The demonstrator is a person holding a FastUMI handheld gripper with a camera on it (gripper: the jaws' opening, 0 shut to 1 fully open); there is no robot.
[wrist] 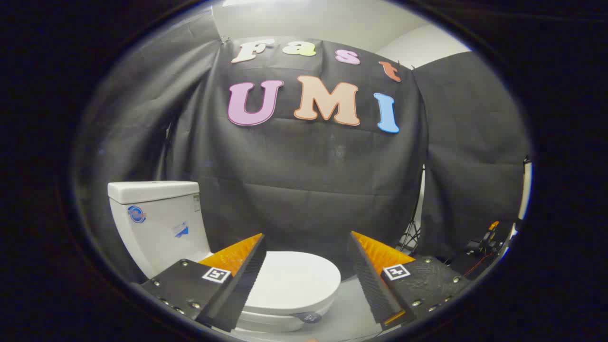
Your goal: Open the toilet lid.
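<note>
A white toilet stands below and ahead of me, seen from its side. Its tank (159,221) rises beyond my left finger, and the white lid (297,280) lies flat and closed on the bowl (273,323). My gripper (306,240) hovers above the toilet with its fingers wide open and nothing between them. The left finger (244,278) covers the rear part of the lid. The right finger (368,275) sits past the lid's front rim, over the floor. The lid shows in the gap between the two fingers, below them and apart from them.
Black cloth walls close the booth behind and to both sides of the toilet. A stand with thin legs (411,235) and some gear with red cable (484,247) sit on the floor beyond the right finger. Pale floor (349,308) lies in front of the bowl.
</note>
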